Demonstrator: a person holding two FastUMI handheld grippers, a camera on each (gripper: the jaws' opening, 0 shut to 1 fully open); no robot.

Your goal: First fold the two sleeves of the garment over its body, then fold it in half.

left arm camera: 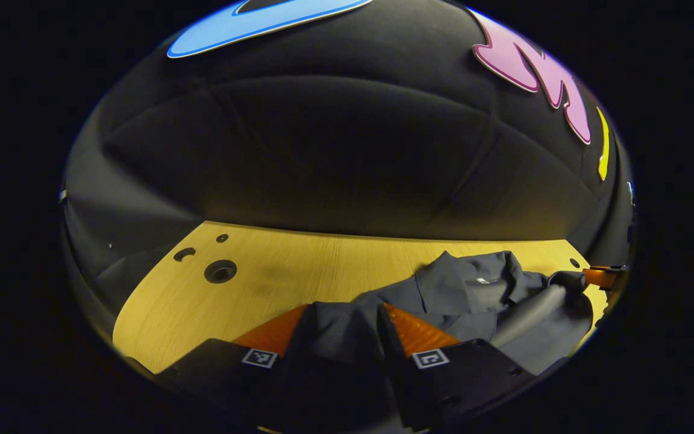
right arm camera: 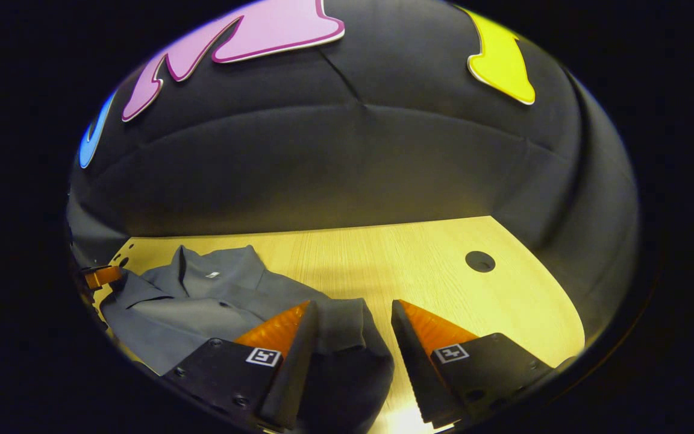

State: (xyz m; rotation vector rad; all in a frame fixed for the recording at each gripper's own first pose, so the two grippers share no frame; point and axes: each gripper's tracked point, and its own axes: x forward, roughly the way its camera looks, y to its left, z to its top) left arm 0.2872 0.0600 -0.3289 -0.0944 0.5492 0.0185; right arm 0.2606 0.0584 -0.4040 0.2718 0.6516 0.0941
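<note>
Grey shirt [right arm camera: 202, 301] lies on the table [right arm camera: 419, 265], collar toward the far side, body bunched and wrinkled rather than spread flat. Judging by the drape: thin woven cloth, light, fully limp, no stiffness to push against, so it'll sag and trail wherever it's lifted and a single-layer pinch may slip. Best grab looks like the sleeve hem or cuff edge, pinching the full hem thickness, then carry it low across the body so the fold lands flat. Left claw [left arm camera: 338, 328]: fingers set apart with grey fabric filling the gap between them; whether both fingers actually press on it I can't tell. Right claw [right arm camera: 352, 325]: fingers spread; the sleeve end [right arm camera: 341, 325] lies in the gap against the left finger, bare table beside the right finger, so not gripped. View differences: left gripper view shows the shirt [left arm camera: 473, 295] off to its right with the collar open and a rolled fold of cloth running toward the other claw's tip at the far right edge; it also shows holes in the table [left arm camera: 220, 271] at near left. Right gripper view shows the flatter front panel and a button, plus a single table hole [right arm camera: 480, 261] at right, and the other claw's tip at its far left edge touching the shirt's edge.
</note>
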